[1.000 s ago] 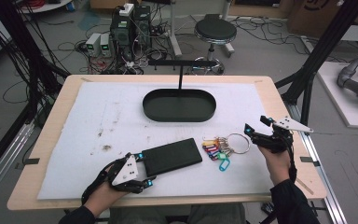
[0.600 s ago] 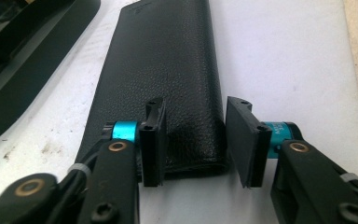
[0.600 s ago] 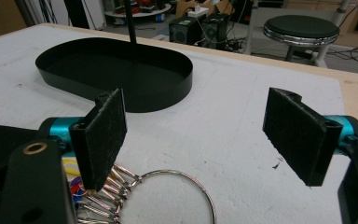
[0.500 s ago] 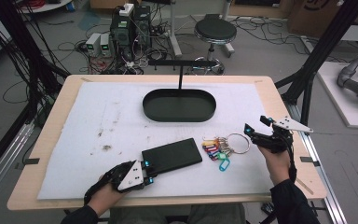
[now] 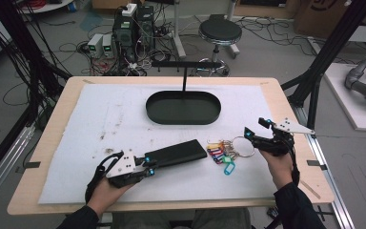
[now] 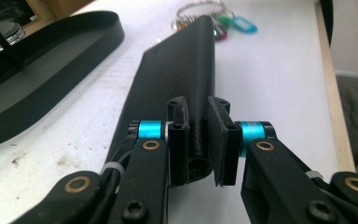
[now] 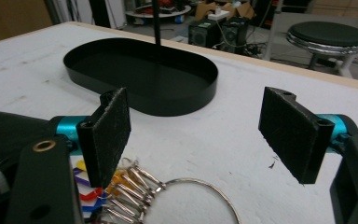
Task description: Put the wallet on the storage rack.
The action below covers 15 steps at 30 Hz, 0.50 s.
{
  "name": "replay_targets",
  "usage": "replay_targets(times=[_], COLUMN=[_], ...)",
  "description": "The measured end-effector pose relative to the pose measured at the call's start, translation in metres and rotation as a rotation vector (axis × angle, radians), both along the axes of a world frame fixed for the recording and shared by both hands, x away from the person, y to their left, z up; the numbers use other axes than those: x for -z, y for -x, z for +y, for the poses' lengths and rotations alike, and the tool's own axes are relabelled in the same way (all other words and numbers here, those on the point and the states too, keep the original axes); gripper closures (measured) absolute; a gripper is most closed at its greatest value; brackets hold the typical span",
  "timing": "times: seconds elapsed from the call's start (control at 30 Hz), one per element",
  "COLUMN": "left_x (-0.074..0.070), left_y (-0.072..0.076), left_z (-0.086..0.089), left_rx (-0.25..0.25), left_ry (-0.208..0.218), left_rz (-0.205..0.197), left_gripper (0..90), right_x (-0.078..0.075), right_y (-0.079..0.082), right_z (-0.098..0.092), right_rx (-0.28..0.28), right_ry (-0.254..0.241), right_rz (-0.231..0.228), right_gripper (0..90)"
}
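Note:
A long black case (image 5: 178, 152) lies on the white mat, pointing at a bunch of keys with coloured tags (image 5: 220, 155) on a big ring (image 5: 242, 146). My left gripper (image 5: 148, 164) has just been closing and is now shut on the case's near end; in the left gripper view its pads (image 6: 181, 135) press both sides of the case (image 6: 182, 65). My right gripper (image 5: 256, 128) hovers over the ring (image 7: 200, 196). It stands open (image 7: 196, 126), its jaws just narrowed slightly, with nothing between them.
A black oval tray (image 5: 183, 120) sits at the mat's far middle, with a thin black T-shaped stand (image 5: 184, 76) rising behind it. The wooden table edge (image 5: 314, 176) runs close to my right hand. A stool and computers stand on the floor beyond.
My left gripper's jaws have come together on the near end of the black case and lifted slightly. The right gripper has stayed over the key ring.

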<state>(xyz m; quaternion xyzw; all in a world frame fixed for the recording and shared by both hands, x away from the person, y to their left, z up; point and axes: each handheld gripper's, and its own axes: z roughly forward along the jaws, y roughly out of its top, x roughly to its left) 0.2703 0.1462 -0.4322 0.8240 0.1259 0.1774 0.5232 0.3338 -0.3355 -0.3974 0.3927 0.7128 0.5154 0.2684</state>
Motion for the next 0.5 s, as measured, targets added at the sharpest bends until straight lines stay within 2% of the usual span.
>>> replay_targets(times=[0.03, 0.07, 0.1, 0.17, 0.23, 0.27, 0.3, 0.33, 0.37, 0.4, 0.5], left_x=[0.0, -0.001, -0.001, -0.003, -0.004, -0.004, -0.004, -0.006, -0.006, -0.007, -0.009], left_y=[0.0, -0.003, -0.003, -0.009, -0.011, -0.014, -0.014, -0.018, -0.018, -0.022, -0.027], left_z=[0.0, 0.002, 0.002, 0.004, 0.005, 0.006, 0.006, 0.009, 0.009, 0.012, 0.014], left_rx=[0.0, -0.008, -0.008, -0.017, -0.022, -0.027, -0.027, -0.035, -0.035, -0.044, -0.055], left_ry=[0.0, 0.032, 0.032, 0.067, 0.077, 0.1, 0.1, 0.13, 0.13, 0.156, 0.184], left_rz=[0.0, 0.008, 0.008, 0.028, 0.033, 0.046, 0.046, 0.058, 0.058, 0.067, 0.076], left_gripper=[78.7, 78.8, 78.8, 78.8, 78.8, 78.8, 78.8, 78.8, 78.9, 79.0, 79.0], right_x=[0.0, -0.001, -0.001, 0.0, 0.001, 0.002, 0.002, 0.003, 0.003, 0.003, 0.005], right_y=[0.0, -0.001, -0.001, -0.003, -0.004, -0.006, -0.006, -0.007, -0.007, -0.007, -0.009], right_z=[0.0, 0.004, 0.004, 0.011, 0.014, 0.02, 0.022, 0.026, 0.026, 0.031, 0.04], right_rx=[0.0, -0.025, -0.025, -0.064, -0.082, -0.118, -0.13, -0.16, -0.16, -0.198, -0.253], right_ry=[0.0, 0.002, 0.002, 0.001, 0.003, 0.004, 0.007, 0.01, 0.01, 0.014, 0.026], right_rz=[0.0, -0.012, -0.012, -0.015, -0.01, -0.002, -0.002, -0.001, -0.001, -0.003, 0.0], right_gripper=[25.3, 25.5, 25.5, 25.5, 25.5, 25.4, 25.4, 25.4, 25.4, 25.1, 25.0])
